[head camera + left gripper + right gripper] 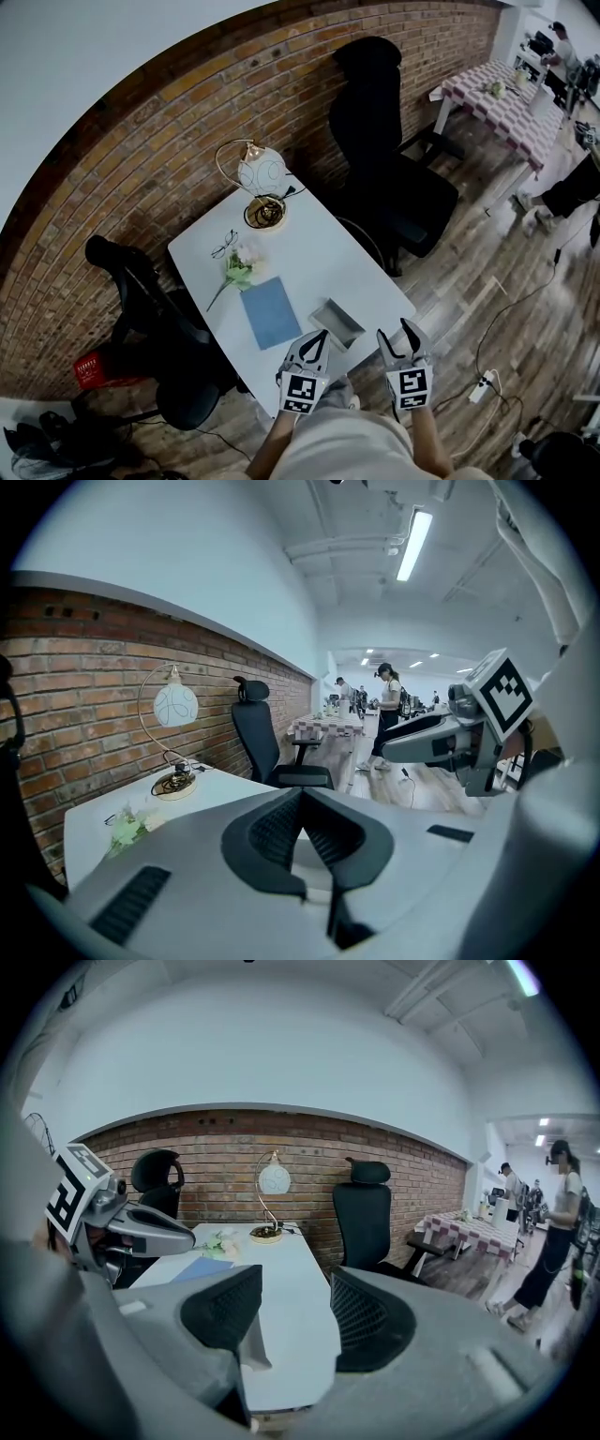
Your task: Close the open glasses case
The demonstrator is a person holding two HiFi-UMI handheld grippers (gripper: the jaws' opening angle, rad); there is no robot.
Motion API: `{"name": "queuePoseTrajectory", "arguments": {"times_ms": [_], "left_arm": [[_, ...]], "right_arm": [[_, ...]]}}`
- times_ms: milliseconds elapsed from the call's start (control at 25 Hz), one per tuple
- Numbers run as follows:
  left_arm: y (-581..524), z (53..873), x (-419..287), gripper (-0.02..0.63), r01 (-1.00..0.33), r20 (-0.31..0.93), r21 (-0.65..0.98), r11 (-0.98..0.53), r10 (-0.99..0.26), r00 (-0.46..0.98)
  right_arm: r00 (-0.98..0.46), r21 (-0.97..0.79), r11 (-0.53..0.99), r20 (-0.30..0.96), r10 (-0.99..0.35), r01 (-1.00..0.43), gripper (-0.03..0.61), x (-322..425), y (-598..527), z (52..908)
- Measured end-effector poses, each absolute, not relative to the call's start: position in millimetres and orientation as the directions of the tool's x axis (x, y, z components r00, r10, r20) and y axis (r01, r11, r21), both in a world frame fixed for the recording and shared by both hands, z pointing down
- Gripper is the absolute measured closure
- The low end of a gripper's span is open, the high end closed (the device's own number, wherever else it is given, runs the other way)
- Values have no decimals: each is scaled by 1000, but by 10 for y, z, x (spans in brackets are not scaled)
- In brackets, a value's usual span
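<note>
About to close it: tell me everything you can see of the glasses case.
The glasses case is a small grey rectangular box, lying open, dark inside facing up. It lies askew on the white table near the edge closest to the person, just right of the blue notebook, apart from it. Neither the left tool, shut, nor the right tool, open, holds it.

The glasses case (pixel 337 322) is small in the head view, and what lies inside it cannot be told. The glasses (pixel 224 245) far off on the bench (pixel 309 246) are too small for detail. In the right gripper view a pale grey shape (pixel 255 1342) is mostly covered by one jaw and cannot be identified. The wearer's arms (pixel 427 448) run off the bottom edge. A person (pixel 572 192) is cut by the right edge, with only legs showing.
</note>
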State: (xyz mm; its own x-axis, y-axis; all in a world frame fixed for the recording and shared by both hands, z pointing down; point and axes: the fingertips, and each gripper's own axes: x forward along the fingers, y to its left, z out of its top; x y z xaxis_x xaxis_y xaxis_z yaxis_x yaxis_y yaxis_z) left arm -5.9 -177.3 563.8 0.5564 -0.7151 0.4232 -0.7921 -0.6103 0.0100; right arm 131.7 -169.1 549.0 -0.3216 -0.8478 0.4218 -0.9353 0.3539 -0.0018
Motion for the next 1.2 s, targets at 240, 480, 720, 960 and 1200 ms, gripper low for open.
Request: {"name": "queuePoseTrajectory", "arguments": {"times_ms": [240, 480, 720, 960, 1200], "left_arm": [[-1901, 5817, -34, 611, -776, 453, 40, -629, -681, 575], [-1971, 6004, -6, 611, -757, 483, 72, -650, -641, 597], [-2033, 6163, 45, 611, -739, 504, 111, -664, -603, 618], [-2077, 6283, 76, 611, -726, 520, 132, -675, -577, 630], [-2142, 6447, 109, 611, -721, 552, 148, -677, -548, 628]], "right_arm": [[-305, 4, 346, 459, -834, -938, 348, 1304, -1810, 5674], [-289, 1, 335, 503, -814, -942, 348, 1277, -1873, 5886], [-285, 1, 336, 527, -801, -942, 348, 1220, -1973, 5990], [-288, 2, 344, 542, -790, -939, 348, 1135, -2042, 6092], [-289, 0, 350, 564, -774, -937, 348, 1096, -2137, 6255]]}}
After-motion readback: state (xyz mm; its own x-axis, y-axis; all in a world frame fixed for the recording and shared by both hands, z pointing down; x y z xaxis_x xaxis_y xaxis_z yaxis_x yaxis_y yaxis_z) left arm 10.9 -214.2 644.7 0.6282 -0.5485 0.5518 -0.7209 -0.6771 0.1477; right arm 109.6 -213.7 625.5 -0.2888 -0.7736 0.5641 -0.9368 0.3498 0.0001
